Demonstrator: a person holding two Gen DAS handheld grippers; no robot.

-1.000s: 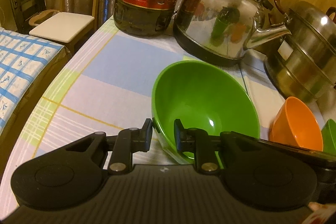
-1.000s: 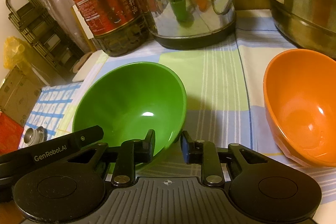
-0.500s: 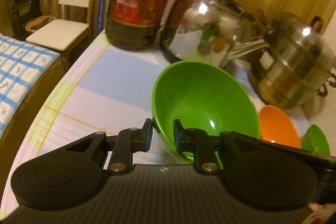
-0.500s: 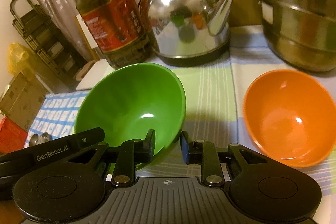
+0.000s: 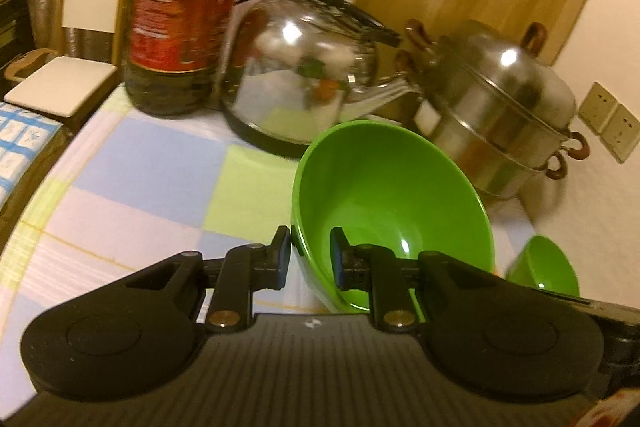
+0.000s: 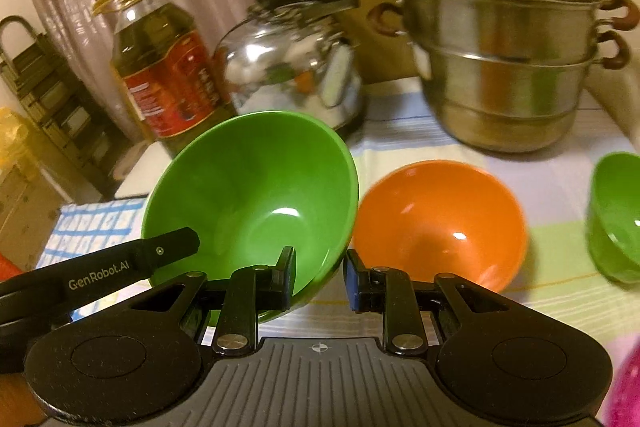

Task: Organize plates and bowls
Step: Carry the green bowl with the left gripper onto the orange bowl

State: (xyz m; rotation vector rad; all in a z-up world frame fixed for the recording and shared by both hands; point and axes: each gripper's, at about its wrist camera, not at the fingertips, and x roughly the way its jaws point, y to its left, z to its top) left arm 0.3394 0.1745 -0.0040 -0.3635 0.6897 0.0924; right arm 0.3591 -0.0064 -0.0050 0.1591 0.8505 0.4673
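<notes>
Two hand-held grippers share one big green bowl (image 6: 256, 195): the left hand-held gripper (image 5: 308, 259) pinches its near rim, and the right hand-held gripper (image 6: 320, 277) grips the rim on the other side, holding it tilted above the counter (image 5: 132, 179). An orange bowl (image 6: 440, 223) sits on the counter just to the right, nearer the right one. That looks like where the green bowl should go next.

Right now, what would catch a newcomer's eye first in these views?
The large green bowl, gripped at its rim by both the left gripper and the right gripper. Just right of it, the orange bowl sits on the checked cloth, with the shiny kettle and steamer pot behind.
</notes>
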